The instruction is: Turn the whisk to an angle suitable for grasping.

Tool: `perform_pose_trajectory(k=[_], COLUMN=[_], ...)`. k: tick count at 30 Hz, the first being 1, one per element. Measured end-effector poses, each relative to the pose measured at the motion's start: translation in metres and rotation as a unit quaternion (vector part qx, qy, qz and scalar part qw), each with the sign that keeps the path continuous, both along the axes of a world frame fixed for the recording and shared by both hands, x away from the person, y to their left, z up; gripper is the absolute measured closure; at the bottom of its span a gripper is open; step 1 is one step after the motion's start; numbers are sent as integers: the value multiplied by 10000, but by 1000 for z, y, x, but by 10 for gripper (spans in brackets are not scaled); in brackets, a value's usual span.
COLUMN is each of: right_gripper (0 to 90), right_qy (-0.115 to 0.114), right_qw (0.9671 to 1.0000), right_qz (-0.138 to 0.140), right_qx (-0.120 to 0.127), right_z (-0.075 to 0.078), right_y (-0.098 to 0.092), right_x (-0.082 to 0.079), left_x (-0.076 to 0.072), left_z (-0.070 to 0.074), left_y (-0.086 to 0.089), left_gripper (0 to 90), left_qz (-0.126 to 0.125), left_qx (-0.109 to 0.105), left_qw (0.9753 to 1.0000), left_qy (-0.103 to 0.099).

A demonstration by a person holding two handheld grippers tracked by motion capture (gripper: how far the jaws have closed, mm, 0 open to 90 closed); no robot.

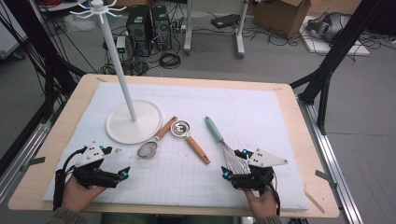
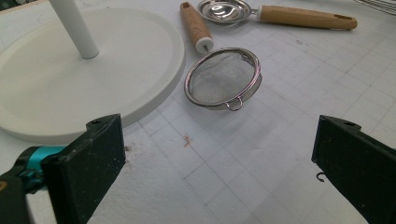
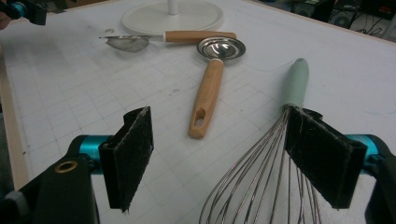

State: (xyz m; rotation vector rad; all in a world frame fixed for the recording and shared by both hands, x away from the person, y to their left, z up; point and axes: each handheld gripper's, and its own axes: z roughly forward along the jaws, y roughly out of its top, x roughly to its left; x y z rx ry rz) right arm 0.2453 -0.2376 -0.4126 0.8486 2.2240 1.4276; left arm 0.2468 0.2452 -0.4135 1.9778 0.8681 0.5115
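1. High view: the whisk, sieve and spoon all lie flat by the stand.
2. The right gripper is wide open around the whisk wires, not squeezing.
3. The left gripper is open, holding nothing.
4. Nothing hangs up yet.

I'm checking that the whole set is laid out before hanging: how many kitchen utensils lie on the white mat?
3. The strainer lies beside the stand's base, the steel ladle is at the middle, and the whisk lies at the right gripper. None seems hidden.
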Motion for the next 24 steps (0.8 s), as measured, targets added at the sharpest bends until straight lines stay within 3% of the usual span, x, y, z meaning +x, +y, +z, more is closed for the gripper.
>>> perform_pose_trajectory(k=[8, 15, 24], right_gripper=[228, 238, 241], right_qy=[16, 185, 370], right_qw=[9999, 9996, 9992], right_qz=[-5, -82, -152], right_qx=[144, 220, 50], right_z=[0, 4, 9], right_y=[-3, -1, 1], right_x=[1, 2, 7], left_x=[1, -3, -7], left_z=[-1, 1, 3], left_y=[0, 2, 4], left_gripper=[32, 32, 32], left_qz=[24, -13, 8], left_qx=[13, 13, -34], left_qw=[10000, 10000, 10000], left_qy=[10, -36, -83])
